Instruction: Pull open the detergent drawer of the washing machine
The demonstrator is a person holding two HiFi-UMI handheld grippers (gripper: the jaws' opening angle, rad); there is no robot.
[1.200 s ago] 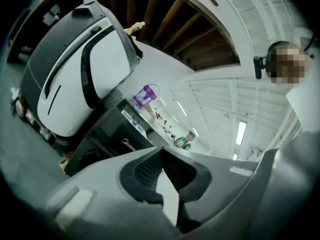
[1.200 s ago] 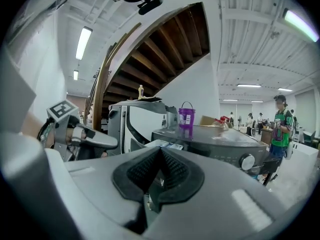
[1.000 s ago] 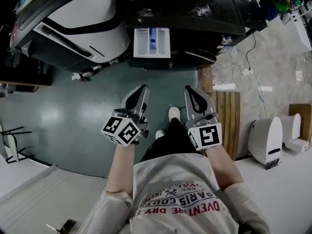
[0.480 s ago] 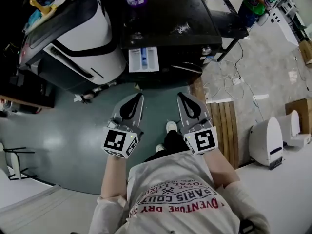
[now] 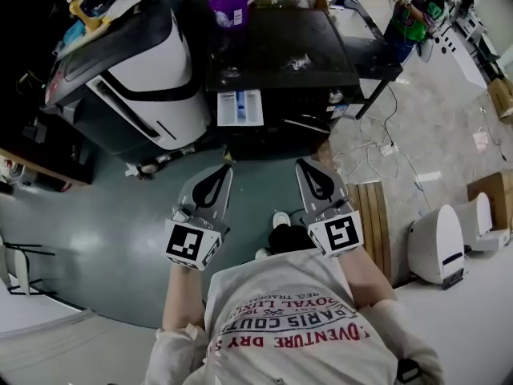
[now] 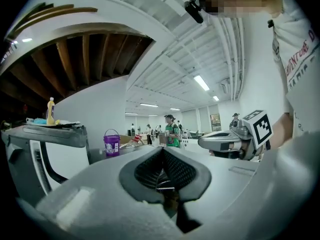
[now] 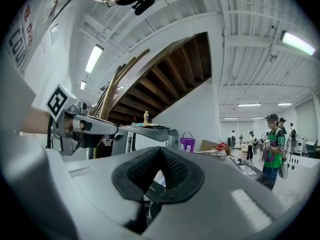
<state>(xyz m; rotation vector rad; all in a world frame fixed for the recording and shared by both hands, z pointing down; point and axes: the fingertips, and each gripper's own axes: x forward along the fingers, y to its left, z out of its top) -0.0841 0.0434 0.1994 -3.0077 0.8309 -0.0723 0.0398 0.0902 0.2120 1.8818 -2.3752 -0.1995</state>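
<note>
The black washing machine (image 5: 280,62) stands ahead of me in the head view. Its white detergent drawer (image 5: 240,107), with a blue insert, sticks out of the front at the upper left. My left gripper (image 5: 224,169) and right gripper (image 5: 302,164) hover side by side in front of the machine, a short way back from the drawer and apart from it. Both are shut with nothing between the jaws. In the left gripper view the pads (image 6: 162,151) meet and the right gripper (image 6: 225,141) shows beside them. The right gripper view shows its own closed pads (image 7: 160,151).
A white and black appliance (image 5: 152,62) stands left of the washer. A purple bucket (image 5: 228,2) sits on the washer's top. Wooden slats (image 5: 370,215), cables and a white unit (image 5: 437,247) lie to the right. A person in green (image 5: 409,6) stands far back.
Both grippers have risen and the washer now looks smaller and lower in the head view. The left gripper has rolled, its marker cube turned flatter. The drawer stays out.
</note>
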